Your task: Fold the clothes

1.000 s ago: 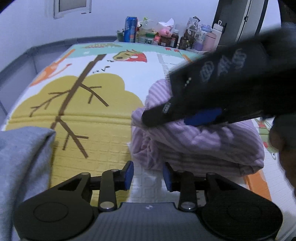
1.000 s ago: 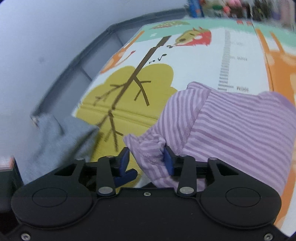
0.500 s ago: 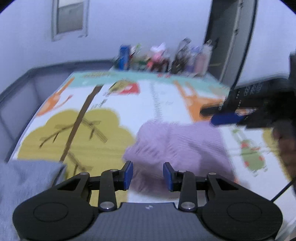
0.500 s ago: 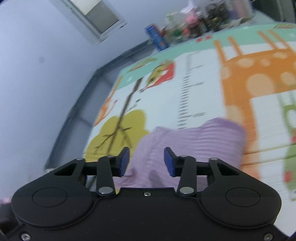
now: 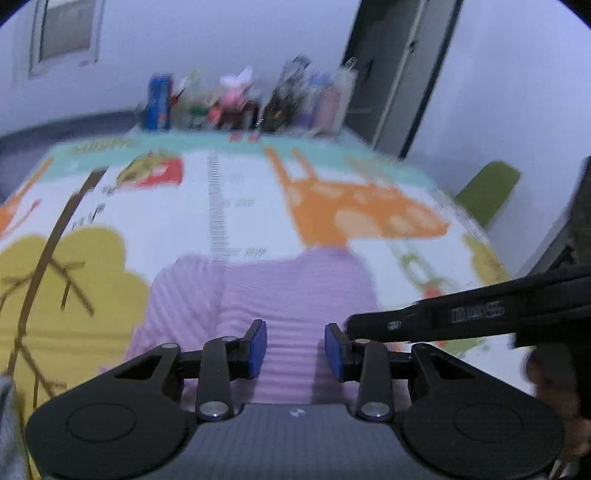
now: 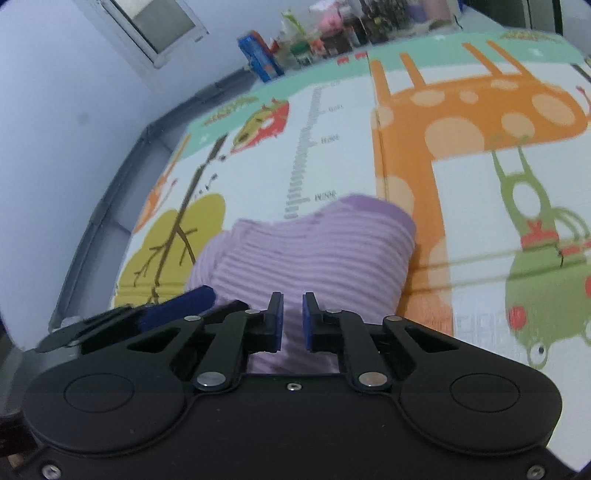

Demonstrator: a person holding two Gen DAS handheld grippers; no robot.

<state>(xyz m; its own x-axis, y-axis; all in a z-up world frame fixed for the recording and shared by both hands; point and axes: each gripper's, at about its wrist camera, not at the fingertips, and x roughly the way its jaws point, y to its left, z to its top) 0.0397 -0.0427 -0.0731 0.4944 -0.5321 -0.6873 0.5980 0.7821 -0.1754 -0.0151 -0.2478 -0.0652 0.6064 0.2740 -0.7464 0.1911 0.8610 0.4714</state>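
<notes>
Cartoon play mat [image 6: 332, 122] with folded lilac striped garment [image 6: 306, 254] lying on it; both grippers above its near edge.
Left gripper [image 5: 294, 349] fingers wide apart, nothing held, garment [image 5: 280, 295] showing through the gap; right gripper [image 6: 292, 320] fingers narrowed to a small gap, nothing visibly pinched, half a second ago they stood wider; a second ago the right fingers straddled a garment fold, now clear of it; right gripper's finger [image 5: 443, 317] crosses the left view low at right, earlier higher; blue-padded left finger [image 6: 177, 304] shows at lower left in right view; bottles and cans [image 6: 332, 29] blurred along mat's far edge; both views motion-blurred.
</notes>
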